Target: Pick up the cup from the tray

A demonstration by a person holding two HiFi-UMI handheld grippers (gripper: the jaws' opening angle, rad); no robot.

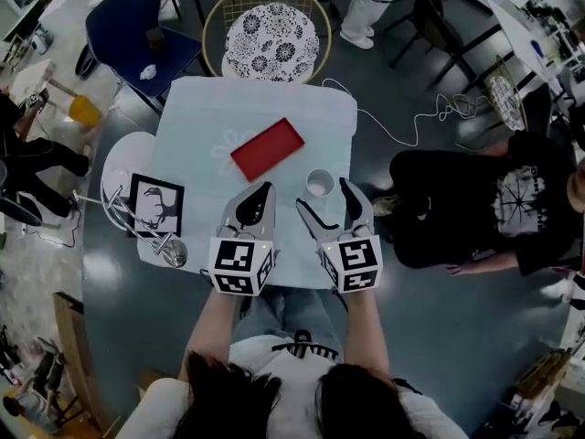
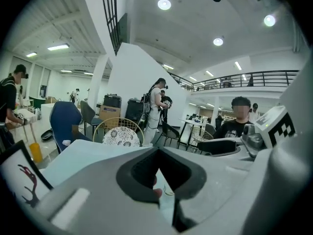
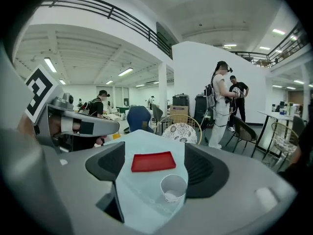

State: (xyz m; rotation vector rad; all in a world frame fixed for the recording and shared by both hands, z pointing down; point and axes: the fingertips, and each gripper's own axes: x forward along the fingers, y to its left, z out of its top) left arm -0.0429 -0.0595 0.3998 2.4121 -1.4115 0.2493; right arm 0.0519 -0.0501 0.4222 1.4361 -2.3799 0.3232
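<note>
A white paper cup [image 1: 319, 182] stands upright on the pale blue table [image 1: 206, 108], just right of an empty red tray [image 1: 267, 148] and off it. My right gripper [image 1: 324, 197] hovers open near the table's front edge, its two fingers spread on either side of the cup's near side. In the right gripper view the cup [image 3: 172, 187] sits low in the gap of the right gripper [image 3: 154, 148], with the tray [image 3: 153, 161] beyond it; no pad presses on the cup. My left gripper [image 1: 267, 190] is shut and empty, pointing at the tray's near edge. The left gripper [image 2: 157, 150] shows its tips together.
A framed deer picture [image 1: 155, 205] and a metal utensil [image 1: 146, 236] lie at the table's left front. A round patterned chair [image 1: 271, 42] and a blue chair [image 1: 137, 30] stand beyond the table. A person in black [image 1: 475, 208] sits close at the right.
</note>
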